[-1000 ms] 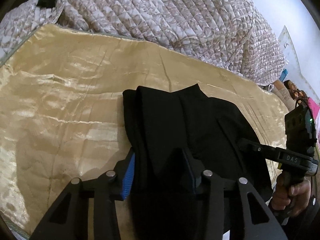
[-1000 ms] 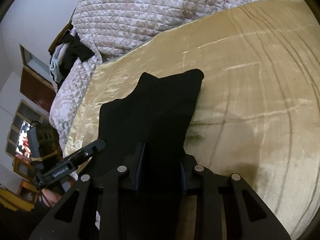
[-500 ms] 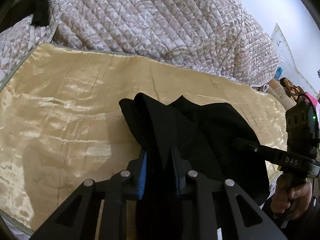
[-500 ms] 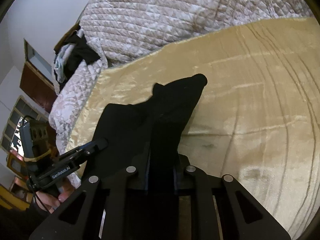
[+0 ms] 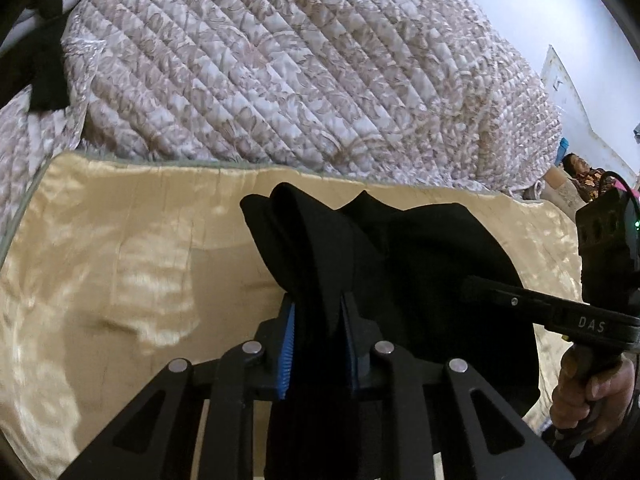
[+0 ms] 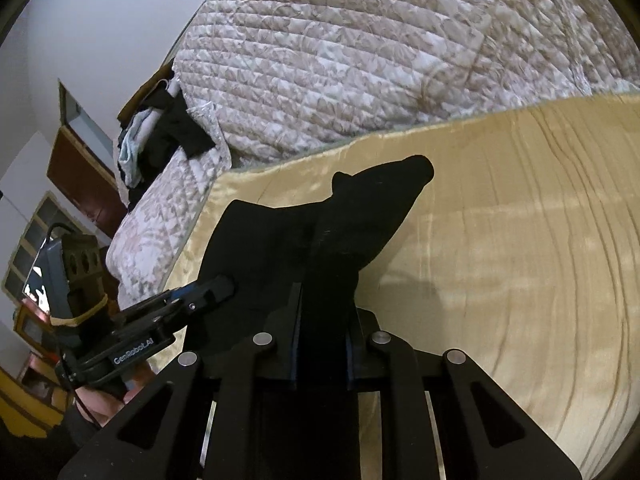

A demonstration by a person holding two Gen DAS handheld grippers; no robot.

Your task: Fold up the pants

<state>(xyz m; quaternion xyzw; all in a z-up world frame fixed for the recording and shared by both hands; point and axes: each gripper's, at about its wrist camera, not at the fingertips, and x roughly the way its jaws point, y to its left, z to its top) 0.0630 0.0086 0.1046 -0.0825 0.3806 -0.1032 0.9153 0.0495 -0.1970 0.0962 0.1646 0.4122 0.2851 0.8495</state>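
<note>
- In the left wrist view, a golden satin bedspread [image 5: 120, 264] fills the left and middle of the frame, its sheen broken by creases.
- Behind it a quilted floral comforter [image 5: 312, 72] is heaped across the back of the bed.
- The left gripper [image 5: 318, 312] is clamped on a bunched edge of the black pants [image 5: 432, 264]; cloth fills the gap between its blue-padded fingers [image 5: 289, 344].
- The pants rise off the bedspread from that grip and drape away toward the right, where their far part lies on the satin.
- At the right edge, the right gripper [image 5: 468, 282] reaches into the same fabric, with the person's right hand [image 5: 588, 396] around its handle; from this side its fingertips are buried in the cloth.
- In the right wrist view, the left gripper [image 6: 224, 286] enters from the lower left and pinches the pants' near left edge.
- At centre, the right gripper [image 6: 323, 320] is closed on a thick fold of the pants [image 6: 320, 232], which hang between its fingers and stretch forward to a rounded tip over the bedspread [image 6: 500, 248].
- The comforter [image 6: 380, 52] is piled behind, and a heap of dark and pale clothes [image 6: 156, 140] sits at its left end.
</note>
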